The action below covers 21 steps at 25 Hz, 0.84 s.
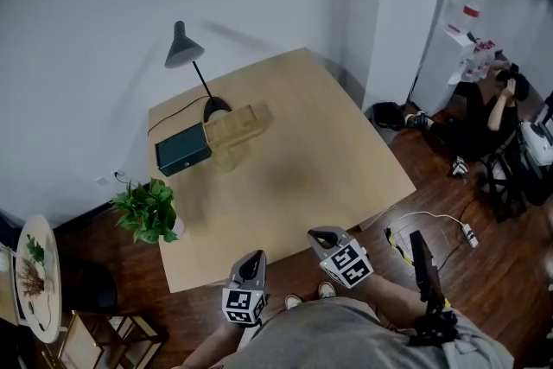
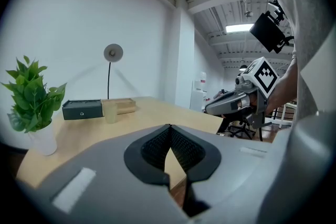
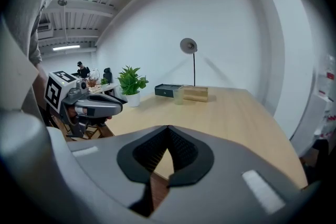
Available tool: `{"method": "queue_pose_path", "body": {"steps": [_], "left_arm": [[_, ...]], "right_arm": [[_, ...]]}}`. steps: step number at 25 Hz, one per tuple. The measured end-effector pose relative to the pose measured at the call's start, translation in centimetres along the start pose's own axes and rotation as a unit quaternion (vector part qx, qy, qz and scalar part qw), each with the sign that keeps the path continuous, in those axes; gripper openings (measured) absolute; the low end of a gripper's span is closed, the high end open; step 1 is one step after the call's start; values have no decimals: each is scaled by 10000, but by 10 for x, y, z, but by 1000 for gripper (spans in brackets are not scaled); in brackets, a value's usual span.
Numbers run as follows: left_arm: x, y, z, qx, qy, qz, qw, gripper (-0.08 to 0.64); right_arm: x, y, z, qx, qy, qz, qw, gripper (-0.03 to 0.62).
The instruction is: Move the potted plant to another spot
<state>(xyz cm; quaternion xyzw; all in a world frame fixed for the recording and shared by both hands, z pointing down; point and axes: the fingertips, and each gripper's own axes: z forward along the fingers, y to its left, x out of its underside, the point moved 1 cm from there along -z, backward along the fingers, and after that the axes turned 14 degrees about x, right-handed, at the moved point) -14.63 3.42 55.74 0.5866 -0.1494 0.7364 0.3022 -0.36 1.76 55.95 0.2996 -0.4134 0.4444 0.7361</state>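
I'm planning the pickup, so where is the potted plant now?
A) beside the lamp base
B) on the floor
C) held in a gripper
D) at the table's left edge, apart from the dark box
D: the potted plant stands on the table at its left edge, well apart from the dark box.

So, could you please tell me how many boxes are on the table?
2. A dark box sits at the table's far left, by the lamp; a wooden box lies right of it. None seems hidden.
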Motion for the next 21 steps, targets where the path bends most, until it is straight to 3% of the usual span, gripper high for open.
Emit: {"method": "queue_pose_path", "body": {"steps": [21], "left_arm": [[-1, -3, 16, 146, 79, 78, 9998, 0]], "right_arm": [[-11, -19, -1, 179, -41, 14, 9998, 5]]}}
